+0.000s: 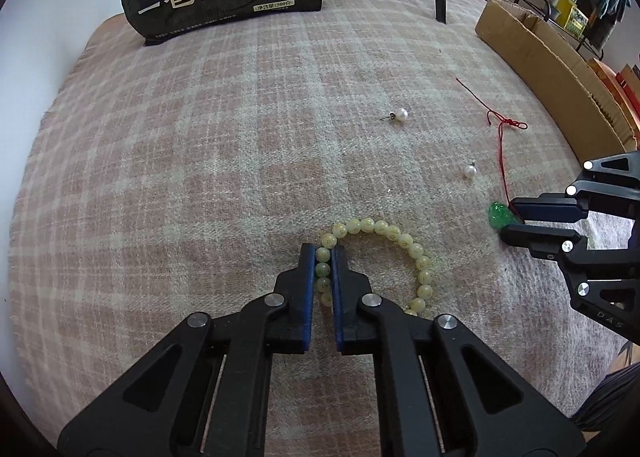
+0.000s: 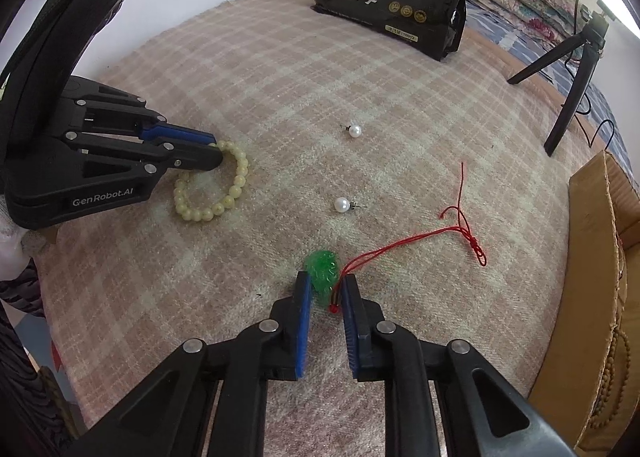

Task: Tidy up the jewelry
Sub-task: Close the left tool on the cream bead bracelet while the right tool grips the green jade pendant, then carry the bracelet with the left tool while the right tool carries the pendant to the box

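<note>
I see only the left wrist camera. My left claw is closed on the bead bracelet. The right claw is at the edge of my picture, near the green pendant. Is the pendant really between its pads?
Observer: Yes. In the right wrist view the green pendant sits between the blue pads of the right claw, and both pads appear to touch it.
Operator: Good. I see only the outer wall of the cardboard box. Is something inside it?
Observer: Yes. A strand of brown beads shows inside the cardboard box, towards its near end.
</note>
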Demonstrator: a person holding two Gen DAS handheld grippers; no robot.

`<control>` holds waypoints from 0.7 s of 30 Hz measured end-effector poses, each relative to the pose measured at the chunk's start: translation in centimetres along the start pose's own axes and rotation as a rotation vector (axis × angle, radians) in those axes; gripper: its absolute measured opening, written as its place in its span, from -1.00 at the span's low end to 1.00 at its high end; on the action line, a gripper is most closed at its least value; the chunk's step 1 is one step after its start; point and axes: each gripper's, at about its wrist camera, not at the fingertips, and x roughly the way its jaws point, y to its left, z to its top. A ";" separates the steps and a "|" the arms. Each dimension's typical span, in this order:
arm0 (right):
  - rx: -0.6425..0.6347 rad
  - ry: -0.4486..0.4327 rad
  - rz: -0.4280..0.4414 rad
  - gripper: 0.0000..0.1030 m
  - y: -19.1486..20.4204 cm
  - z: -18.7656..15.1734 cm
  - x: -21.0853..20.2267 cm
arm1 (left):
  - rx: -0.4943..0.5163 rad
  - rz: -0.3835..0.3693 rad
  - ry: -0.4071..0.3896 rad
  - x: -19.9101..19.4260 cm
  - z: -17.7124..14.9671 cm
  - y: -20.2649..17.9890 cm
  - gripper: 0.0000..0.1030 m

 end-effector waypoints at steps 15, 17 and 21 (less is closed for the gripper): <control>0.035 -0.054 -0.012 -0.78 -0.5 0.3 -1.9 | -0.002 -0.001 -0.064 -2.0 0.3 -0.5 -0.90; 0.043 -0.063 -0.014 -0.78 -0.6 0.4 -2.3 | -0.008 -0.005 -0.073 -2.4 0.6 -0.5 -0.90; 0.057 -0.087 -0.023 -0.78 -0.9 0.5 -3.3 | -0.019 -0.013 -0.098 -3.4 1.0 -0.5 -0.90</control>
